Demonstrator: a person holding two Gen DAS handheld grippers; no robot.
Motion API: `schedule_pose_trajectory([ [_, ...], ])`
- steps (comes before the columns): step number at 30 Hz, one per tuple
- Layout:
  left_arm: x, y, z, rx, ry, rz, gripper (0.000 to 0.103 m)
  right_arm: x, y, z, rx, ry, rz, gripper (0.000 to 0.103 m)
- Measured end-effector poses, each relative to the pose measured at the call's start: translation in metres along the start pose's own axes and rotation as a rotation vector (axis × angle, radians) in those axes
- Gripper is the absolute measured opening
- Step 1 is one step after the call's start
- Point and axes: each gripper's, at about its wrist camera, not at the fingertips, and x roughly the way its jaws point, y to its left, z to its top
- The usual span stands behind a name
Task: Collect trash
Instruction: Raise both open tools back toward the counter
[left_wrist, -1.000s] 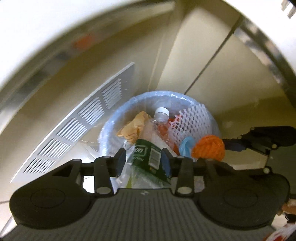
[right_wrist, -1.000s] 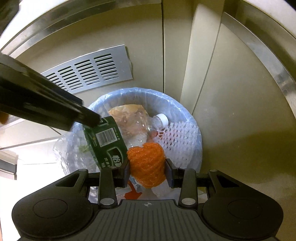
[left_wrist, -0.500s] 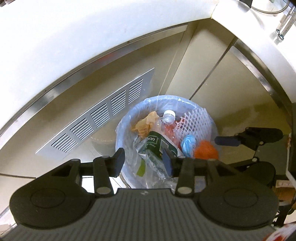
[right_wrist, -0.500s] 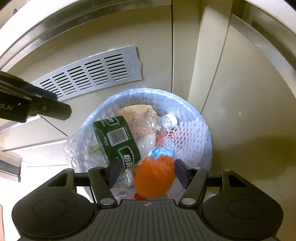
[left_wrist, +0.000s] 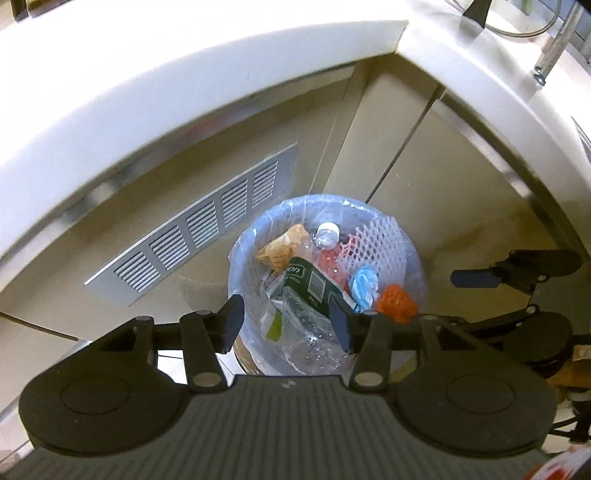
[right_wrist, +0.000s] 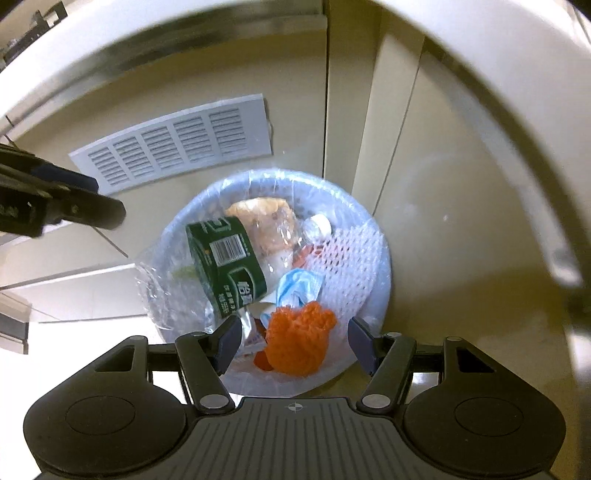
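A round bin (left_wrist: 236, 258) with a clear liner stands on the floor in a cabinet corner. In it lie a crushed plastic bottle with a green label (left_wrist: 306, 280), an orange mesh ball (left_wrist: 395, 304), a blue face mask (left_wrist: 364, 282), white foam netting (left_wrist: 380, 243) and a white-capped bottle (left_wrist: 327, 236). My left gripper (left_wrist: 286, 321) hangs above the bin; its jaws are opening and grip nothing, with the green-label bottle (right_wrist: 225, 266) lying loose below them. My right gripper (right_wrist: 294, 339) is open above the orange ball (right_wrist: 299, 339), which rests in the bin (right_wrist: 384, 258).
A metal vent grille (left_wrist: 195, 225) is set in the beige cabinet base left of the bin. A white counter edge (left_wrist: 184, 85) overhangs the corner. Crumpled brown paper (right_wrist: 266, 218) lies at the back of the bin. The left gripper's finger (right_wrist: 92, 210) reaches in from the left.
The left gripper let go of the green-label bottle and the right let go of the orange ball; both now lie in the bin. Both grippers opened and rose away from it.
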Motion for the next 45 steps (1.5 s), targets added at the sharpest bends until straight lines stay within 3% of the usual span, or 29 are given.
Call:
schedule_pose_trajectory([
  [7, -0.034, -0.004, 0.008, 0.002, -0.104, -0.011, 0.06, -0.053, 0.014, 0.023, -0.082, -0.108, -0.002, 0.064],
  [15, -0.087, -0.009, 0.024, 0.006, -0.251, 0.0, 0.068, -0.114, 0.029, 0.052, -0.196, -0.304, -0.028, 0.064],
  [21, -0.121, -0.011, 0.044, -0.006, -0.361, 0.018, 0.07, -0.151, 0.02, 0.076, -0.173, -0.432, -0.052, 0.064],
  [23, -0.131, -0.01, 0.053, -0.006, -0.393, 0.034, 0.078, -0.157, 0.015, 0.084, -0.152, -0.459, -0.052, 0.064],
  [30, -0.15, -0.001, 0.084, -0.004, -0.476, 0.096, 0.083, -0.165, -0.005, 0.117, -0.114, -0.506, -0.062, 0.064],
  [45, -0.135, 0.013, 0.137, -0.036, -0.501, 0.155, 0.089, -0.158, -0.032, 0.166, -0.096, -0.538, -0.046, 0.068],
])
